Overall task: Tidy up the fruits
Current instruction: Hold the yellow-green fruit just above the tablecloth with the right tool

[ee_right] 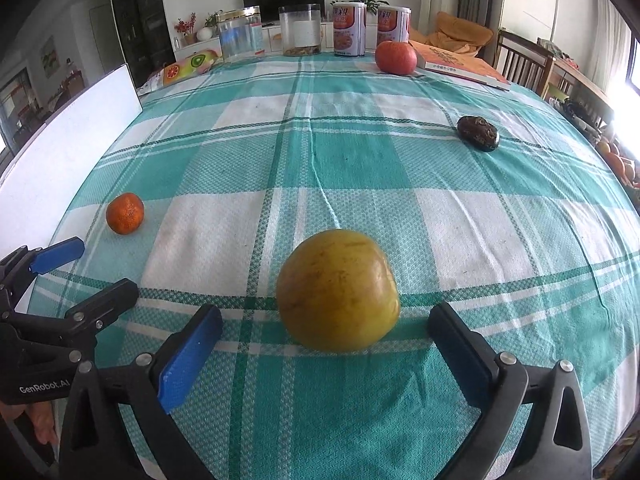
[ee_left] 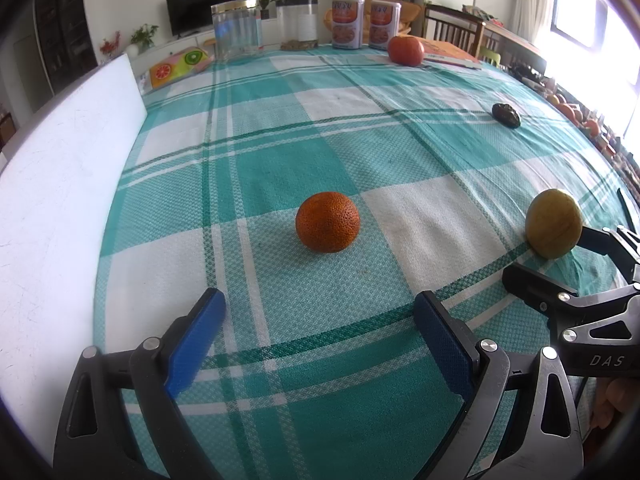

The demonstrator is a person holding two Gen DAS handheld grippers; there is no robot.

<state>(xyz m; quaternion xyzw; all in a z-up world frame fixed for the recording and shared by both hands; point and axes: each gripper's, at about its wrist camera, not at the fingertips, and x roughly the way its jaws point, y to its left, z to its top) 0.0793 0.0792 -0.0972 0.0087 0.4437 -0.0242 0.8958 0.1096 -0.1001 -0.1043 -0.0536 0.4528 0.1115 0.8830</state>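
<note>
A yellow fruit (ee_right: 338, 290) rests on the checked tablecloth just ahead of my right gripper (ee_right: 326, 330), whose jaws stand wide and clear of it on both sides; the same yellow fruit (ee_left: 554, 224) shows at the right of the left wrist view, with the right gripper (ee_left: 560, 264) behind it. A small orange (ee_left: 327, 222) lies a short way ahead of my left gripper (ee_left: 320, 308), which is open and empty. That orange (ee_right: 125, 213) appears at the left in the right wrist view, near the left gripper (ee_right: 80, 268). A larger orange-red fruit (ee_right: 395, 57) and a dark wrinkled fruit (ee_right: 478, 133) lie farther back.
A white board (ee_left: 60, 184) stands along the table's left edge. At the far edge are clear jars (ee_right: 240, 34), two printed cans (ee_right: 349, 30), a book (ee_right: 464, 65) and a fruit-print pouch (ee_right: 188, 65). Chairs (ee_right: 524, 62) stand at the right.
</note>
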